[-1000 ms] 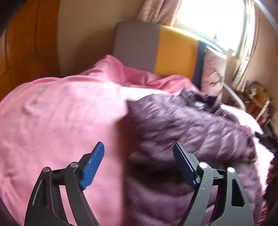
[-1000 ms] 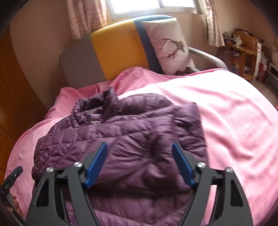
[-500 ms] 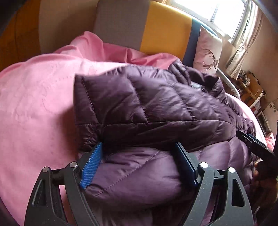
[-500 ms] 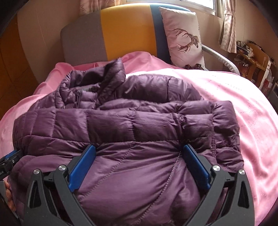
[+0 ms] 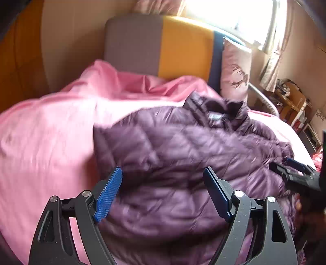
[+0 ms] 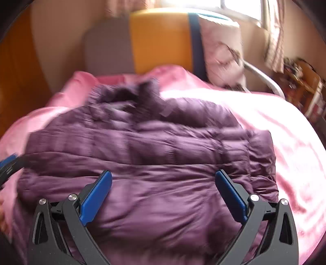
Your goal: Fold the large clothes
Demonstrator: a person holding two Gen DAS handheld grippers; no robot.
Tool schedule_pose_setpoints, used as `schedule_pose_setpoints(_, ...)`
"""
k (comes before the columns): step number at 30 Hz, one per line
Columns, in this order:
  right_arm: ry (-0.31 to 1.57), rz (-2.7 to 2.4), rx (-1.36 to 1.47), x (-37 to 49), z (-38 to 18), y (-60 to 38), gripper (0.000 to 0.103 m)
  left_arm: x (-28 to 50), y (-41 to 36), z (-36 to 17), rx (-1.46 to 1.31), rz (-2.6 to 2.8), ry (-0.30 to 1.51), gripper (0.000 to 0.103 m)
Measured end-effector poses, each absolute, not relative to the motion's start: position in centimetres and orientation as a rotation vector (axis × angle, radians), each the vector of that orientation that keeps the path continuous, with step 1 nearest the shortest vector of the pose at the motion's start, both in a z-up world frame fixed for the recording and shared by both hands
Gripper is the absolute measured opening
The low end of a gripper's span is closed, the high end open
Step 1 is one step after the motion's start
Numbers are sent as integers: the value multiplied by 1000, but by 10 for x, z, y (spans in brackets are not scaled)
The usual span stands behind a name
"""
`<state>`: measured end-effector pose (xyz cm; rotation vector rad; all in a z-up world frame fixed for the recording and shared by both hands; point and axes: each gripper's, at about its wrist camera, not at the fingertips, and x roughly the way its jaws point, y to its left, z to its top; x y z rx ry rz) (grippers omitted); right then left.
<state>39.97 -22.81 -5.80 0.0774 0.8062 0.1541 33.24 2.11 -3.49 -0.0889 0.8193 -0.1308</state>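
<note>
Premises: a bedroom in a private home. A bed covered by a pink blanket [image 6: 285, 130] fills most of both views. At its far edge stands a padded headboard [image 5: 163, 44] in grey, yellow and navy panels, with a patterned pillow [image 6: 222, 53] propped against it. A bright window [image 5: 234, 16] with patterned curtains [image 6: 274, 40] sits behind. Cluttered wooden shelving [image 5: 293, 102] occupies the right-hand corner.

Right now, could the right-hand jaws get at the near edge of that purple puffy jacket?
Probably yes. The right gripper has just been opening its jaws and hangs open over the purple jacket, nothing between them. Only jacket fabric lies ahead on the pink bedspread.
</note>
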Motion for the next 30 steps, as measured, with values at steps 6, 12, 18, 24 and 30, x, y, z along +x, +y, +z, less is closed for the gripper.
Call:
schedule_pose_setpoints(6,852,206,0,389,-82,-197,101,377,3,-47,-101,-153,881,81)
schedule_pose_setpoints(12,889,212,8,398,-107,-197,101,395,-1,-88,-87,-126,956,82)
schedule_pose_setpoints(18,923,217,23,405,-117,-197,101,390,-2,-99,-84,-113,928,82)
schedule_pose_setpoints(24,908,227,49,402,-109,-200,101,355,4,-70,-87,-75,899,85)
schedule_pose_setpoints(30,894,223,112,372,-85,-208,101,281,14,-37,-73,-58,789,91)
